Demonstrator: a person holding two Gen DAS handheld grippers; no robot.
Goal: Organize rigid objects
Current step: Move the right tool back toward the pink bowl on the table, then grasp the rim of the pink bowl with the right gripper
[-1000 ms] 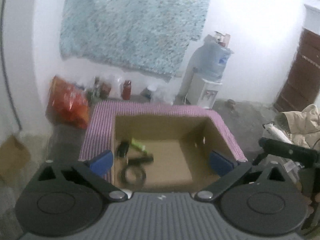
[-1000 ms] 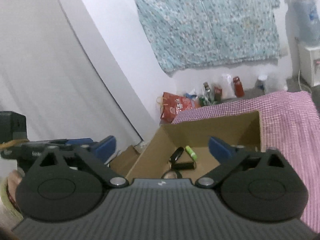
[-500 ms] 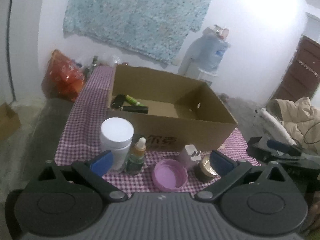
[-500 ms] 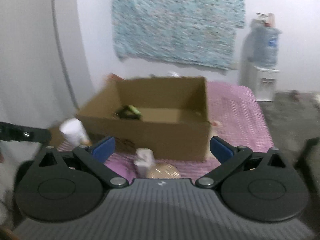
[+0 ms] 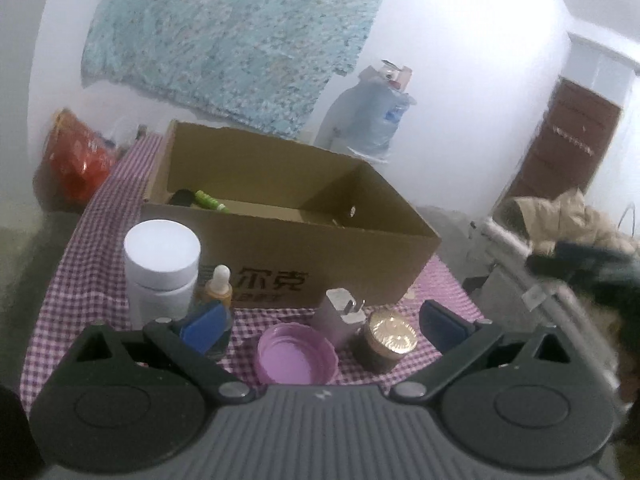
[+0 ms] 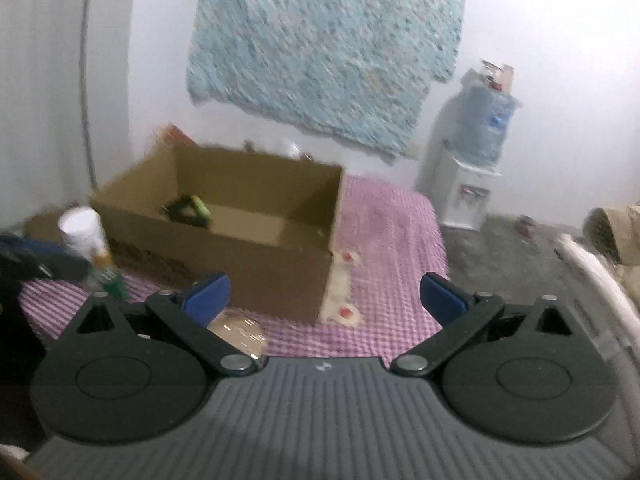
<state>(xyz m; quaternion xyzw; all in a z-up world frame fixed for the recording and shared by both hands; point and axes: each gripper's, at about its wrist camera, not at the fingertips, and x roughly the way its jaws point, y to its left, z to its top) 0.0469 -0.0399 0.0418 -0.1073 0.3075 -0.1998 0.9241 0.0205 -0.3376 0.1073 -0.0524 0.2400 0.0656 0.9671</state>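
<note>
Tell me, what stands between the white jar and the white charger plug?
In the left wrist view, a small dropper bottle stands between the white jar and the charger plug, close beside the jar.

Left gripper [image 5: 322,322] backed off cardboard box [image 5: 320,252], lower.

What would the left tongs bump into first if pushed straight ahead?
Probably the pink lid, which lies on the checked cloth between the open left tongs. The white charger stands just behind it, then the cardboard box. Depth is hard to judge.
</note>
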